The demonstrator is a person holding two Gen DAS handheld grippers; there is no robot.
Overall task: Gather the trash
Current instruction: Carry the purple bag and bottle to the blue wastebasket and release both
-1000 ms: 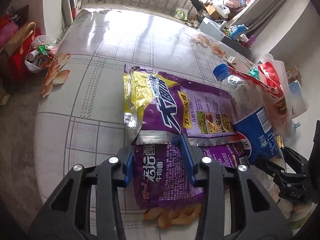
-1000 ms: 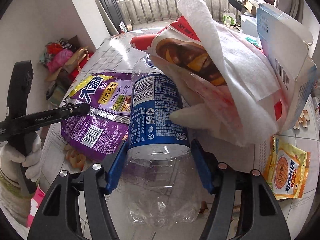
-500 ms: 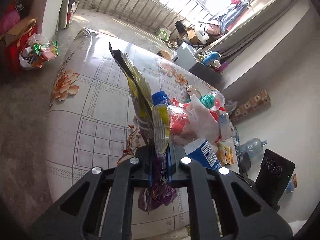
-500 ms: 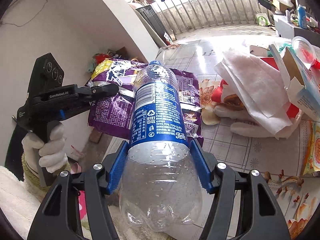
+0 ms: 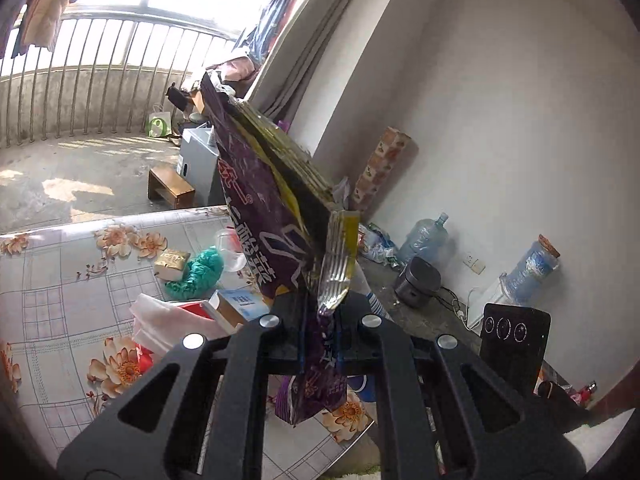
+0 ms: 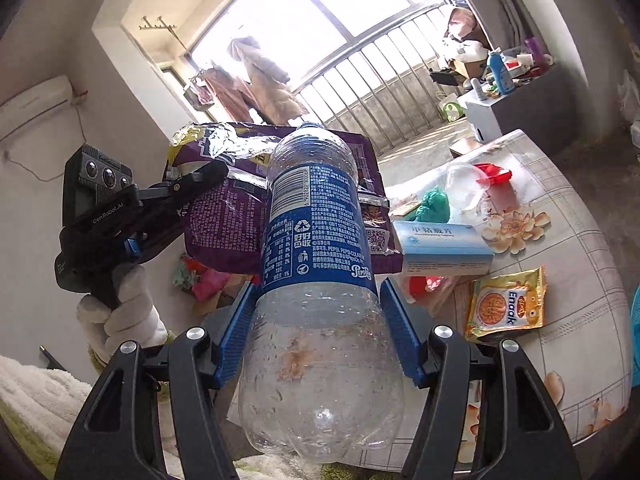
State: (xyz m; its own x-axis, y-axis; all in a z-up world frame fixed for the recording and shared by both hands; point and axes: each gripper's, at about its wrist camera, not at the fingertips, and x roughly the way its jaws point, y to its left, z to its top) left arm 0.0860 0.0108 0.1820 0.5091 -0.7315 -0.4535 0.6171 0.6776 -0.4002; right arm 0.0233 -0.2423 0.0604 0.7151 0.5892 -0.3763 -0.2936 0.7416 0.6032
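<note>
My left gripper [image 5: 320,332] is shut on a purple and yellow snack bag [image 5: 264,208] and holds it edge-on, lifted above the flowered table [image 5: 60,280]. In the right wrist view the same bag [image 6: 224,220] hangs from the left gripper [image 6: 208,178] at the left. My right gripper [image 6: 318,332] is shut on an empty clear Pepsi bottle [image 6: 316,280] with a blue label, held up off the table with its neck pointing away.
On the table lie a white and blue medicine box [image 6: 444,248], a yellow Enaak packet [image 6: 508,304], a green plastic bag [image 6: 436,204], a clear cup [image 6: 468,188], white tissue and red wrapper [image 5: 168,320]. Water jugs [image 5: 424,236] stand by the wall.
Both grippers have lifted higher and tilted up with their loads. The snack bag and the bottle are now well above the table. The left view has swung to the right.
</note>
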